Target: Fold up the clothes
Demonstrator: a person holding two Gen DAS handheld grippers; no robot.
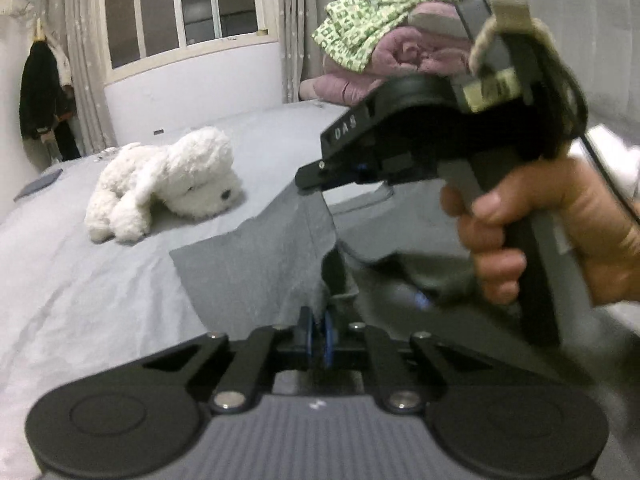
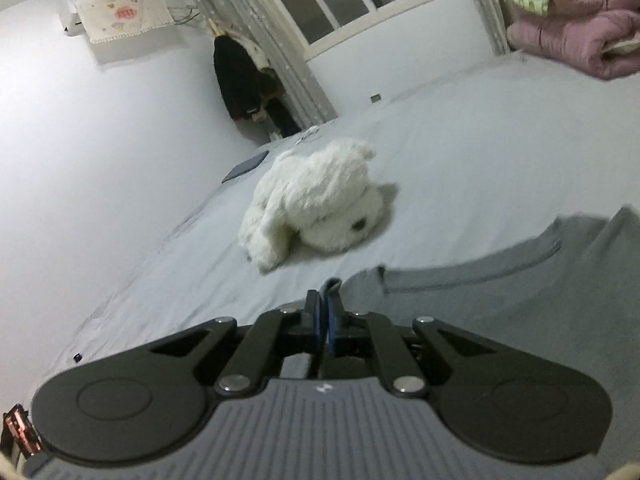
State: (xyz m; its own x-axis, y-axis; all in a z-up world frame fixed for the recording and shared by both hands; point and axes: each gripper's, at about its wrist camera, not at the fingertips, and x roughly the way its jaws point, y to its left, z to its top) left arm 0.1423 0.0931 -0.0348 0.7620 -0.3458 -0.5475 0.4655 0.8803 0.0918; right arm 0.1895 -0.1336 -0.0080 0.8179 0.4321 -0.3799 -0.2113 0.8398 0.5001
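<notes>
A grey garment [image 1: 256,272] lies partly on the bed and is lifted at one edge. In the left wrist view my left gripper [image 1: 318,326] is shut on a fold of this cloth, which rises straight from its blue pads. Above and to the right, a hand [image 1: 540,232] holds my right gripper [image 1: 308,178], whose tips pinch the same garment's upper edge. The right wrist view shows the right gripper [image 2: 324,316] shut, with a small tuck of the grey garment [image 2: 500,300] sticking up between its fingers. The garment's ribbed hem curves off to the right.
A white plush dog [image 1: 168,184] [image 2: 320,208] lies on the pale bed sheet [image 1: 80,280] beyond the garment. Pink and green bedding [image 1: 380,40] is piled at the bed's far end. A dark flat item [image 2: 246,168] rests near the bed's far edge, with a dark coat [image 2: 240,80] beside the window.
</notes>
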